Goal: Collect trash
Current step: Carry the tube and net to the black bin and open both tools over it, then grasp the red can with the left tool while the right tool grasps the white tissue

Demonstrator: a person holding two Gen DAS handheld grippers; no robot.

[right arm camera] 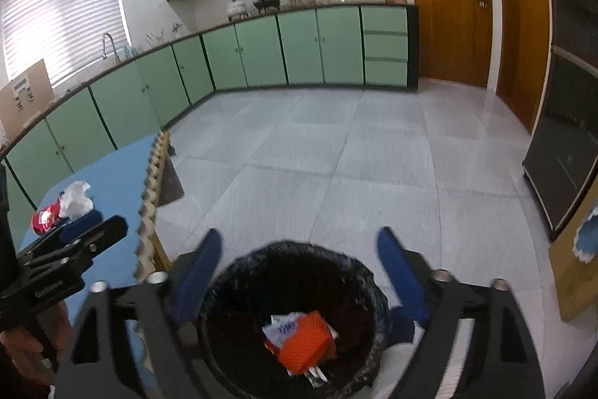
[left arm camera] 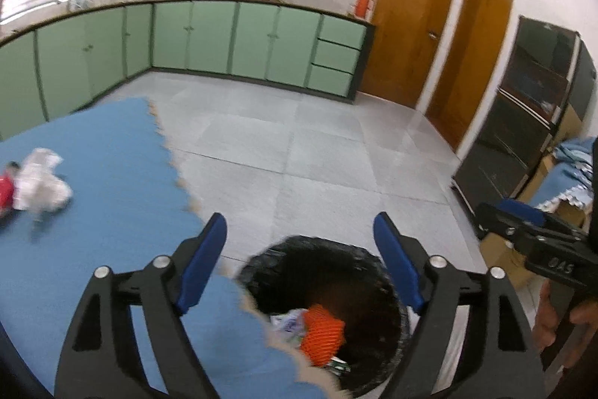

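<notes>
Two pieces remain on the desk (left arm camera: 112, 144), far left: white wrapper (left arm camera: 41, 180), red packet (left arm camera: 5, 189). Bin (right arm camera: 287, 316) holds orange net (right arm camera: 308, 341), papers. Both grippers' fingers (left arm camera: 203, 260) spread, empty.

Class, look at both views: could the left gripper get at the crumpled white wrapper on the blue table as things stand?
Probably yes: the left gripper is open and empty over the bin, and bare blue table lies between it and the white wrapper.
</notes>
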